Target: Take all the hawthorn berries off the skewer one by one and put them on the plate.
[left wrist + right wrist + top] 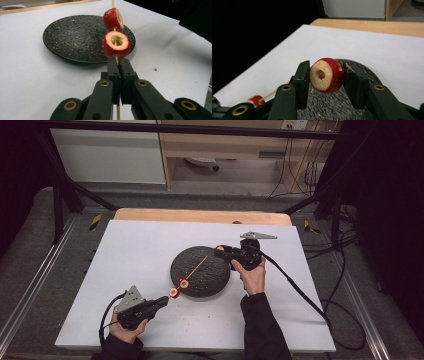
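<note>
Nearest to the person, the left gripper [161,302] is pinching the bare end of a wooden skewer [116,60], its jaws pressed together on the stick with no visible gap. Two cored red fruit pieces, hawthorn-like, are already sitting on the skewer: the nearer threaded piece [116,44] is resting just beyond the jaws, and the farther threaded piece [113,19] is sitting a little further up the stick. In the high view the skewer is slanting from the gripper up over the near rim of the black textured plate [212,282], its free tip pointing toward the plate's far side.

Farther out, over the plate's far right edge, the right gripper [223,251] is holding a third cored fruit piece [327,75]. In the right gripper view its jaws are closing on the fruit's sides, with the core hole facing the camera; the fruit appears lifted clear of the plate.

Progress, as judged: two pieces are threaded, and one is picked up but not yet on the stick. Crumbs are lying on the plate, with no further fruit visible there. Remaining step: lining the hole up with the skewer tip and pushing the piece down toward the other two.
</note>
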The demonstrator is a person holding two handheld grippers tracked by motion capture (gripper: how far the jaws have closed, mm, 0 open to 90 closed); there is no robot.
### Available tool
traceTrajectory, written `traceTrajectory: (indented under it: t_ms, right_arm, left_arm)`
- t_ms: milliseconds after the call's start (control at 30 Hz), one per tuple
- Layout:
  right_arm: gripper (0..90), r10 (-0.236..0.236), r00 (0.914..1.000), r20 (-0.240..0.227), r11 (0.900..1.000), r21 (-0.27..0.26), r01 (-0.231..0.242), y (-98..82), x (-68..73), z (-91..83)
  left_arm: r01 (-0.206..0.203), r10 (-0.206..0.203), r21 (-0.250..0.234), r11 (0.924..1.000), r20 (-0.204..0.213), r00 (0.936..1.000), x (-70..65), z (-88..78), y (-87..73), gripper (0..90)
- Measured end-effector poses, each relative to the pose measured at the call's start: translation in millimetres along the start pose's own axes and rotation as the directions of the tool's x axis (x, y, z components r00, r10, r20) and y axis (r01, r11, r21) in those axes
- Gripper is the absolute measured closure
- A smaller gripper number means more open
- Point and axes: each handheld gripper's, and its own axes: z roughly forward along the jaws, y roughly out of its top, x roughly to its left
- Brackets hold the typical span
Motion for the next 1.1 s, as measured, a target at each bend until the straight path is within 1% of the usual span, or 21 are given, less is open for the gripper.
traceTrajectory:
  t_ms: [133,167,200,267,400,433,500,600,733,800,867,900,933,967,1000,1033,1067,1100]
  right_arm:
    - [59.5,-0.004,0.9999,0.009,0.999,0.048,0.003,-13.9,-1.7,15.2]
    - [59.4,-0.002,0.9999,0.014,0.997,0.076,0.001,-22.5,-3.1,24.7]
    - [59.4,-0.002,0.9999,0.014,0.997,0.076,0.001,-22.5,-3.1,24.7]
    - [59.4,-0.006,0.9997,0.024,0.995,0.099,0.004,-31.3,-4.1,34.2]
    - [59.3,-0.015,0.9989,0.045,0.988,0.153,0.008,-47.4,-6.0,51.0]
    - [59.2,-0.025,0.9981,0.056,0.984,0.176,0.015,-54.6,-7.0,57.7]
    - [59.1,-0.031,0.9976,0.062,0.983,0.185,0.019,-57.8,-7.6,60.5]
    - [59.1,-0.048,0.9958,0.078,0.977,0.213,0.030,-66.5,-8.6,67.6]
    - [58.6,-0.057,0.9951,0.080,0.974,0.221,0.038,-69.7,-9.0,70.1]
    - [56.0,-0.054,0.9950,0.084,0.973,0.227,0.034,-70.5,-8.5,70.3]
    - [51.8,-0.060,0.9946,0.084,0.974,0.222,0.040,-70.1,-7.8,69.3]
    - [46.8,-0.066,0.9941,0.086,0.977,0.209,0.046,-68.0,-6.2,66.2]
    - [46.8,-0.066,0.9941,0.086,0.977,0.209,0.046,-68.0,-6.2,66.2]
    - [40.7,-0.073,0.9940,0.082,0.980,0.192,0.056,-64.9,-3.0,61.0]
    - [40.7,-0.073,0.9940,0.082,0.980,0.192,0.056,-64.9,-3.0,61.0]
    - [33.8,-0.078,0.9945,0.071,0.984,0.168,0.065,-61.9,0.5,54.7]
    - [33.8,-0.078,0.9945,0.071,0.984,0.168,0.065,-61.9,0.5,54.7]
    - [30.6,-0.068,0.9956,0.064,0.986,0.158,0.057,-60.5,2.7,51.2]
  left_arm:
    - [0.010,-0.010,0.000,0.9999,-0.005,0.9999,2.0,0.1,-0.5,88.3]
    - [0.011,-0.011,0.002,0.9999,-0.007,0.9999,2.3,0.2,-0.6,88.3]
    - [0.011,-0.011,0.003,0.9999,-0.009,0.9999,2.6,0.4,-0.8,88.3]
    - [0.013,-0.013,0.004,0.9999,-0.011,0.9999,3.2,0.6,-1.1,88.3]
    - [0.017,-0.017,0.007,0.9998,-0.014,0.9998,4.3,0.8,-1.4,88.3]
    - [0.017,-0.017,0.008,0.9998,-0.015,0.9997,4.5,0.8,-1.4,88.3]
    - [0.018,-0.018,0.009,0.9998,-0.015,0.9997,4.4,0.9,-1.4,88.3]
    - [0.020,-0.020,0.011,0.9997,-0.015,0.9997,4.4,1.7,-1.7,88.3]
    - [0.020,-0.019,0.018,0.9997,-0.015,0.9997,4.3,2.5,-2.1,88.3]
    - [0.020,-0.020,0.020,0.9996,-0.014,0.9997,4.0,2.9,-2.2,88.3]
    - [0.021,-0.020,0.021,0.9996,-0.014,0.9997,3.8,3.2,-2.4,88.3]
    - [0.020,-0.020,0.020,0.9996,-0.014,0.9997,3.7,3.2,-2.4,88.3]
    - [0.020,-0.020,0.020,0.9996,-0.015,0.9997,3.6,3.1,-2.4,88.3]
    - [0.021,-0.020,0.019,0.9996,-0.015,0.9997,3.6,3.0,-2.3,88.3]
    - [0.021,-0.021,0.019,0.9996,-0.015,0.9997,3.6,2.9,-2.3,88.3]
    - [0.021,-0.021,0.019,0.9996,-0.016,0.9997,3.7,2.9,-2.2,88.2]
    - [0.021,-0.021,0.019,0.9996,-0.015,0.9997,3.6,2.9,-2.2,88.2]
    - [0.020,-0.020,0.019,0.9996,-0.016,0.9997,3.6,2.9,-2.2,88.3]
